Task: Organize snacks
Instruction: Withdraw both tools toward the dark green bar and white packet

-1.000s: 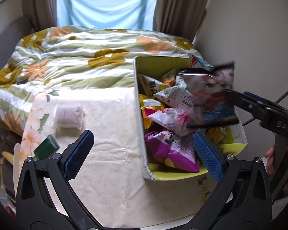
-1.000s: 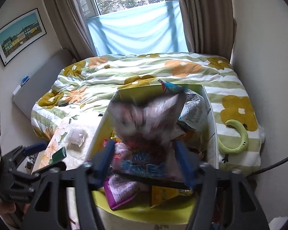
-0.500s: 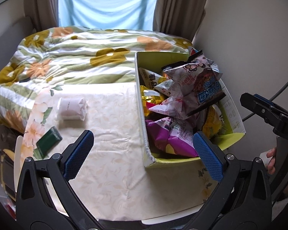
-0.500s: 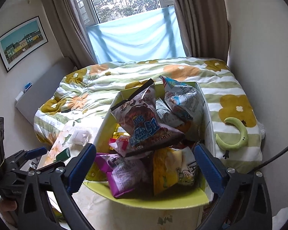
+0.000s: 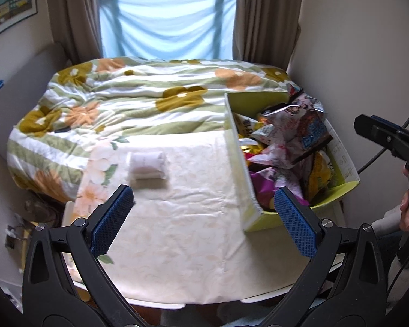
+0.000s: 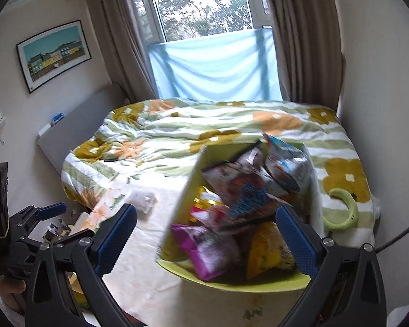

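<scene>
Two tools, left tool (image 5: 204, 215) and right tool (image 6: 207, 235), both spread apart and empty, green snack box (image 5: 238, 147) ahead-right of left tool, long axis running away toward bed (image 5: 139, 100), top snack bag (image 5: 300, 125) tilted, banana-shaped toy (image 6: 346, 209) only in right view.

box (image 5: 238, 147): lime green walls, paler outer face
top snack bag (image 5: 300, 125): silver with a black edge, red and blue print
lower snack bag (image 6: 201, 250): magenta purple
corner snack bag (image 6: 270, 248): yellow
worktop cloth (image 5: 193, 218): cream with a faint floral pattern, peach flowers and green leaves along its left edge
small roll (image 5: 147, 164): white
bed quilt (image 5: 139, 100): white and green stripes with mustard and orange flowers
left claw (image 5: 204, 220): black frame, blue textured pads
right claw (image 6: 207, 241): black frame, blue pads
window cloth (image 6: 215, 62): light blue
curtains (image 6: 305, 41): grey-brown
crescent toy (image 6: 346, 209): pale green
</scene>
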### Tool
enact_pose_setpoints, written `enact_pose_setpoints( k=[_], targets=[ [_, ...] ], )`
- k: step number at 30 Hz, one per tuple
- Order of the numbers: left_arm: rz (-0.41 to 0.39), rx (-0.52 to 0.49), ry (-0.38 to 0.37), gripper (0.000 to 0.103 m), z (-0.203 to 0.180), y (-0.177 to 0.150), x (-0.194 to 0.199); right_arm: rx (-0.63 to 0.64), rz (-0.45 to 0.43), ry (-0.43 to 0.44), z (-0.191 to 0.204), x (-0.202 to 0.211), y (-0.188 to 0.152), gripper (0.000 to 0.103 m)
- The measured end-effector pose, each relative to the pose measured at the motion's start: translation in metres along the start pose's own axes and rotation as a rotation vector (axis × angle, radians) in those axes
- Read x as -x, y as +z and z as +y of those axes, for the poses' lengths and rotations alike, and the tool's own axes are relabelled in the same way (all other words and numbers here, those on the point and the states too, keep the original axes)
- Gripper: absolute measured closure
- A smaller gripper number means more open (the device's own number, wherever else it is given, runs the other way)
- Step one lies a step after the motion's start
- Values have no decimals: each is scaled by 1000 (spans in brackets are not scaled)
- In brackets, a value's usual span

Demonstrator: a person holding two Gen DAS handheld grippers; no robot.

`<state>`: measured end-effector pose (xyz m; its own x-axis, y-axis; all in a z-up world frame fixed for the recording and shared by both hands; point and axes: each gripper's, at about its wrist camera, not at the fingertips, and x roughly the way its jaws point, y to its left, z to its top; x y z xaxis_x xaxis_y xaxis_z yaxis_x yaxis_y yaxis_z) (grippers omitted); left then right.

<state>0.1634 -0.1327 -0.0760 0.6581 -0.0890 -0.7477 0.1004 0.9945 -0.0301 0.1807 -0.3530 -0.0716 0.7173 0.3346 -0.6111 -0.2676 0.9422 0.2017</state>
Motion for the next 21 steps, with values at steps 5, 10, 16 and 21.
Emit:
enact_pose_setpoints(
  k=[5,10,16,21],
  targets=[
    [11,-6,28,1,48,0,6,-17,-25,40,34,-9,9,1],
    [49,-9,37,1,103,-3,-4,-34,-12,38,73,-32,14,1],
    [125,-17,20,1,166,-15,-33,-11,35,27,120,-76,13,1],
    [188,-58,-21,1,203,-27,-65,-44,102,36,146,-121,7,1]
  ],
)
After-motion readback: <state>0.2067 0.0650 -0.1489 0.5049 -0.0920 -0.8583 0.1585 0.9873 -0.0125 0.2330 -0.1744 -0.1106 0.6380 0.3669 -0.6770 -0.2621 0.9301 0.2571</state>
